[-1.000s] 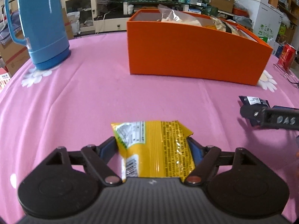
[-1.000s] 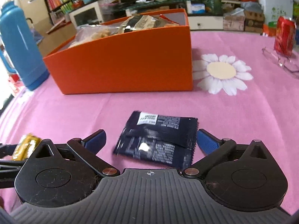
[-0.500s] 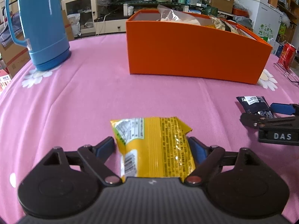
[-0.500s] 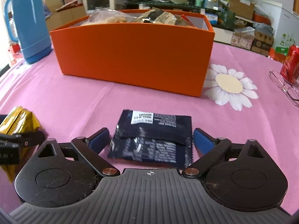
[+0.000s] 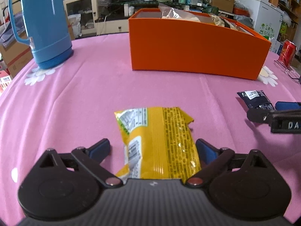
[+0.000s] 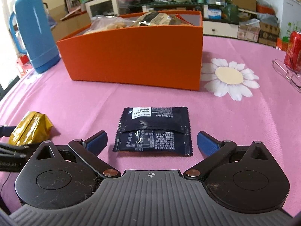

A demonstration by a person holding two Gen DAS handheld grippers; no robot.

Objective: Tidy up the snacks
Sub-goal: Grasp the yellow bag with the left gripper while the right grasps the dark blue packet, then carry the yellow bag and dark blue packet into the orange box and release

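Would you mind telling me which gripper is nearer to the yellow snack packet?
Left. The left gripper straddles the yellow packet, fingers open; the right gripper sits off to its right, around the dark packet.

Open pink surface [image 5: 97,86] lies between the yellow snack packet [image 5: 158,143] and the orange box [image 5: 197,45]; passage there is unobstructed. The box, heaped with bags above its rim, blocks the far centre. The blue thermos [image 5: 47,24] stands far left, well apart. On the right, 1 red can [image 6: 293,50] and eyeglasses [image 6: 286,71] occupy the edge. Bare cloth flanks the dark snack packet [image 6: 154,131].
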